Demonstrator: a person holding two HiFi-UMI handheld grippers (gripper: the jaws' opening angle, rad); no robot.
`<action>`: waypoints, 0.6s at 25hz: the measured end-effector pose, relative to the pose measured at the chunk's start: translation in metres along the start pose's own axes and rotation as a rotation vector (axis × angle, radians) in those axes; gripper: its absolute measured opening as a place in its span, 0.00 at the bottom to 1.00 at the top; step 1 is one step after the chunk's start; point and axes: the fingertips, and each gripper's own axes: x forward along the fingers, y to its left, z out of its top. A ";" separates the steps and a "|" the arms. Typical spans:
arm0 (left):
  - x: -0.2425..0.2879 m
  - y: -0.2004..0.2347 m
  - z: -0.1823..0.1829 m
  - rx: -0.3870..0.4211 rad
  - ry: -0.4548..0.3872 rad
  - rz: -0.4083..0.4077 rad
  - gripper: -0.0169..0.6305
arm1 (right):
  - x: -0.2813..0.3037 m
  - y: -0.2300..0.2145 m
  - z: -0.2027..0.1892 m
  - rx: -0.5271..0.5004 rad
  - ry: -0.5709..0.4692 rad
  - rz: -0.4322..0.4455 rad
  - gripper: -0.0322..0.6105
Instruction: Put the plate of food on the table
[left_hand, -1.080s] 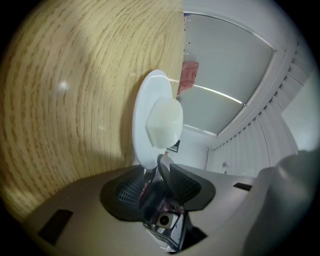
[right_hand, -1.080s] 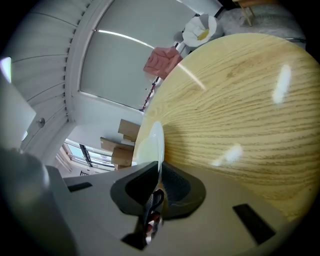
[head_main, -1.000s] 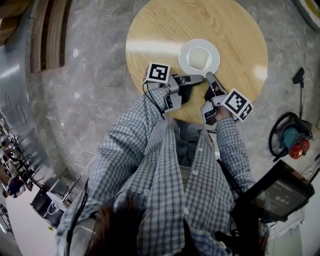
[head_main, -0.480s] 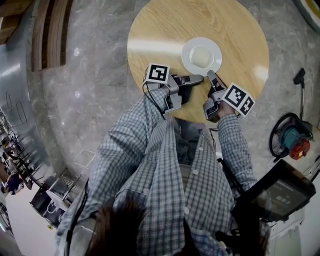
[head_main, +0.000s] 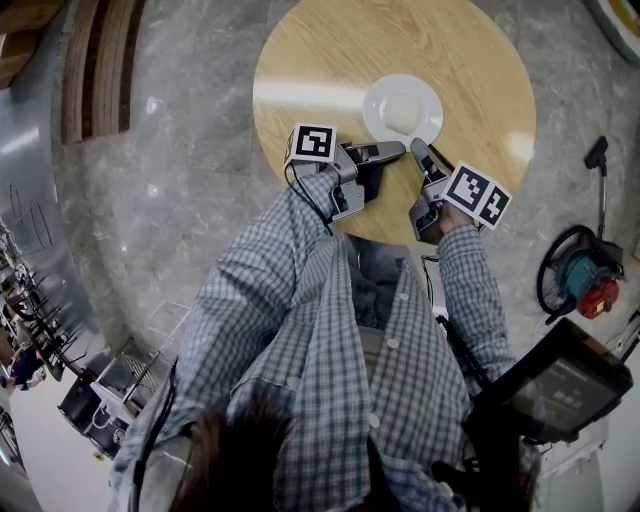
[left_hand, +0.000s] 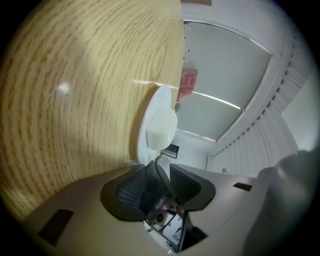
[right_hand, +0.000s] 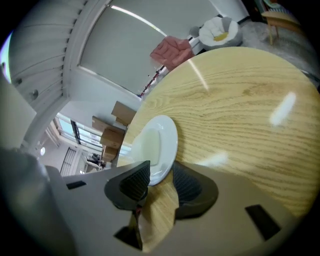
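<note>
Head view showed the plate (head_main: 402, 108) lying flat on the round tabletop (head_main: 310, 60), toward its near side, with the pale food (head_main: 400, 112) on it. Both grippers met the plate's near rim. The right hand-held gripper (head_main: 420, 152) had its jaws spread. The rim sat between them, and neither pad pressed on it. The left hand-held gripper (head_main: 396, 150) also had its jaws apart around the rim. In its own view the rim ran close to one pad and stood clear of the other, so we read no pinch there.

We judged the step in hand to be letting go. To do it well, both pairs of jaws should stay wide and draw straight back, low over the wood, so that no pad hooks the rim and drags or tips the plate.

Against the frame a second earlier, the right jaws had just been opening off the rim. The plate and both grippers sat about where they had been.
</note>
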 end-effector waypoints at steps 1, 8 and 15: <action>0.000 0.000 0.000 0.001 -0.001 -0.001 0.26 | 0.000 0.000 -0.002 -0.048 0.018 -0.012 0.24; 0.001 0.000 0.001 -0.003 -0.004 -0.004 0.26 | -0.001 -0.006 -0.011 -0.312 0.097 -0.077 0.24; 0.003 0.002 0.003 0.001 0.002 -0.004 0.26 | -0.011 -0.012 -0.004 -0.387 0.066 -0.117 0.24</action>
